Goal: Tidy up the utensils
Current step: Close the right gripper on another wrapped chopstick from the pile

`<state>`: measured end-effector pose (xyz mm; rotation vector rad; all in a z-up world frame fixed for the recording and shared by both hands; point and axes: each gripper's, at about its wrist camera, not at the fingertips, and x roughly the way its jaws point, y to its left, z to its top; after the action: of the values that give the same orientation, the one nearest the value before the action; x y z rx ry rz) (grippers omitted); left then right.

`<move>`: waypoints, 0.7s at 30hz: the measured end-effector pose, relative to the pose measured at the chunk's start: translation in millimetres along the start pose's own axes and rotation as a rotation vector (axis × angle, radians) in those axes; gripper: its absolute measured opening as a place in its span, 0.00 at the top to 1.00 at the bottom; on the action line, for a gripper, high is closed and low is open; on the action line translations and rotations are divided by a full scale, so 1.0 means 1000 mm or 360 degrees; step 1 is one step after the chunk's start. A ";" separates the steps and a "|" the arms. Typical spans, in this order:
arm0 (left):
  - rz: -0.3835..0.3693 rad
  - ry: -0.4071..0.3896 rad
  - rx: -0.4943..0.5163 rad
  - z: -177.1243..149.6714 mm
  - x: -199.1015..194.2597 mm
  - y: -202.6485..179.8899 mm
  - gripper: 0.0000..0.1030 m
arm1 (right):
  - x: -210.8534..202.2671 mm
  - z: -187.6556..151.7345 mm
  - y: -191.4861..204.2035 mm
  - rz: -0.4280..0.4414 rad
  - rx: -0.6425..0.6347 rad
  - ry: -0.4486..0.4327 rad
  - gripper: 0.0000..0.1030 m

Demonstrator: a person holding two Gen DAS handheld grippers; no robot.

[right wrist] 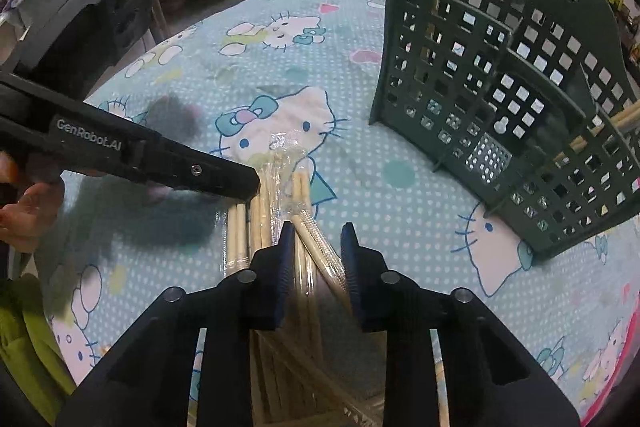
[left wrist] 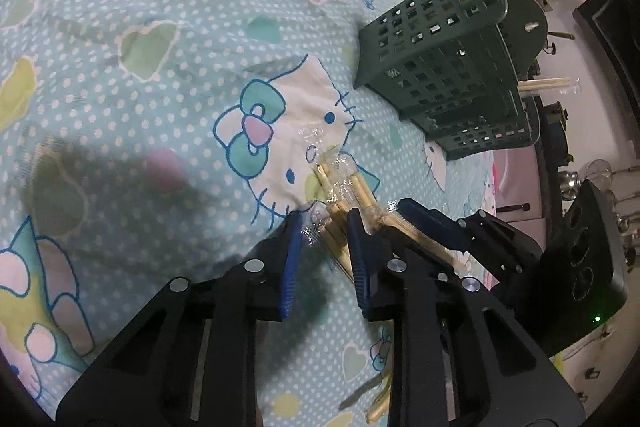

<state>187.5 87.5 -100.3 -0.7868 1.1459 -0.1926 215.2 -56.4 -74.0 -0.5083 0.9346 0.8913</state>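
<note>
Blue fingers [left wrist: 291,259] of the left gripper [left wrist: 322,227] stand narrow over a heap of wrapped chopsticks [left wrist: 344,203] on the cartoon-cat tablecloth [left wrist: 160,75]. Several wrapped pairs lie between them, though whether the pads actually press on the sticks cannot be told. Just to their right in the left wrist view, the right gripper [left wrist: 416,217] reaches into the same heap.

From the right wrist view, the right gripper [right wrist: 316,231] also has its fingers [right wrist: 286,255] set narrow, with one wrapped pair [right wrist: 320,247] crossing slantwise between them (contact with the pads is likewise unclear). More pairs lie under and left of these fingers, where the left gripper [right wrist: 250,183] comes in from the side, a hand [right wrist: 24,203] behind it.

Ahead and right of both sets of fingers stands the green slotted holder [right wrist: 480,67], upright on the cloth, well apart from the heap, with chopsticks already poking from it.
</note>
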 end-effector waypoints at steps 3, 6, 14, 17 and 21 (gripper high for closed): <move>-0.0016 0.0000 -0.0013 0.000 0.000 0.002 0.83 | -0.001 0.002 0.001 -0.0018 -0.0016 -0.0007 0.83; -0.0037 -0.0007 -0.0022 0.000 -0.001 0.004 0.86 | -0.005 0.002 0.000 -0.0048 -0.0026 -0.0025 0.85; -0.0092 -0.0020 -0.0056 -0.002 -0.006 0.014 0.92 | -0.015 -0.001 -0.005 -0.0091 0.0005 -0.0073 0.87; -0.0100 -0.0029 -0.0067 -0.002 -0.009 0.017 0.93 | -0.020 -0.001 -0.009 -0.0085 0.0040 -0.0102 0.87; -0.0093 -0.0066 -0.0068 -0.001 -0.018 0.020 0.94 | -0.028 0.001 -0.011 -0.0095 0.0064 -0.0141 0.88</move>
<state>174.0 110.4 -100.1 -0.8591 1.0914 -0.2000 216.9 -73.4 -49.6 -0.4563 0.8514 0.8332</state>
